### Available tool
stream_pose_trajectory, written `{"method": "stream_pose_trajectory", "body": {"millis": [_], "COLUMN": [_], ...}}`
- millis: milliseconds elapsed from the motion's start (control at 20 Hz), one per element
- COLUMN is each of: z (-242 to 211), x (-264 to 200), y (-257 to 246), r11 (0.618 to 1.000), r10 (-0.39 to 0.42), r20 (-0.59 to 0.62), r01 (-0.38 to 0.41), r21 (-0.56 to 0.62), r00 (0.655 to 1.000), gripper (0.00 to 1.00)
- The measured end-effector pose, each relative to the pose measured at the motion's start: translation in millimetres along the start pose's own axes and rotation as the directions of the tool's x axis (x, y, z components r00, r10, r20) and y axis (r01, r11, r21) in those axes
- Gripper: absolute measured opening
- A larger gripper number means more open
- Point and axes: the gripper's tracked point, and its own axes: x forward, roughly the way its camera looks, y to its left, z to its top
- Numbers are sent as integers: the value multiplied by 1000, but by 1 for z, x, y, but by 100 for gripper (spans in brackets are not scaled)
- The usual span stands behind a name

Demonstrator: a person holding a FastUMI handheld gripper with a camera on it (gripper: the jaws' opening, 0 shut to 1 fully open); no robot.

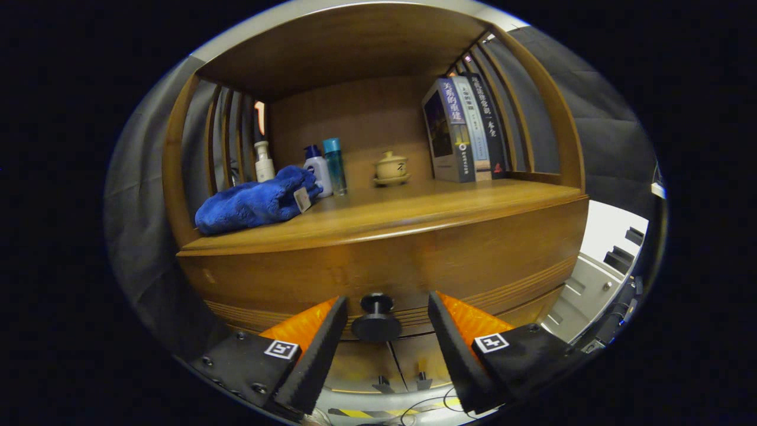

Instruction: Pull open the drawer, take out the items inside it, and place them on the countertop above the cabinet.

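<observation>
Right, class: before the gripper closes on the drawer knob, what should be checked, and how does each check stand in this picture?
1. Knob lies between the fingers: ok.
2. Gripper open wide enough to pass the knob: ok, a gap shows on both sides.
3. Fingers touching the knob: not ok, neither presses on it yet.
4. Drawer front shut, ready to be pulled: ok, it looks flush with the cabinet.
5. Free space on the countertop for the items: ok, bare wood between the blue cloth and the books.
6. What is inside the drawer: cannot tell.
</observation>
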Motion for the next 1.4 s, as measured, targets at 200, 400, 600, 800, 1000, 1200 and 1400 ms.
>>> {"method": "stream_pose_trajectory", "body": {"millis": [200,400,600,800,1000,1200,1400], "z": [-10,-12,-12,-18,-27,-33,-43], "x": [11,3,-10,-36,-68,-91,-114], "y": [-2,-1,-2,-2,-3,-3,-4], "r11": [999,999,997,997,996,996,995], "r10": [-28,-39,-76,-78,-85,-86,-96], "r20": [-40,-57,-42,-45,-62,-77,-103], "r01": [27,38,76,78,86,87,96], "r21": [-20,-21,7,-1,15,10,-1], "r00": [999,998,996,996,994,993,990], "gripper": [64,47,36,36,36,36,36]}}
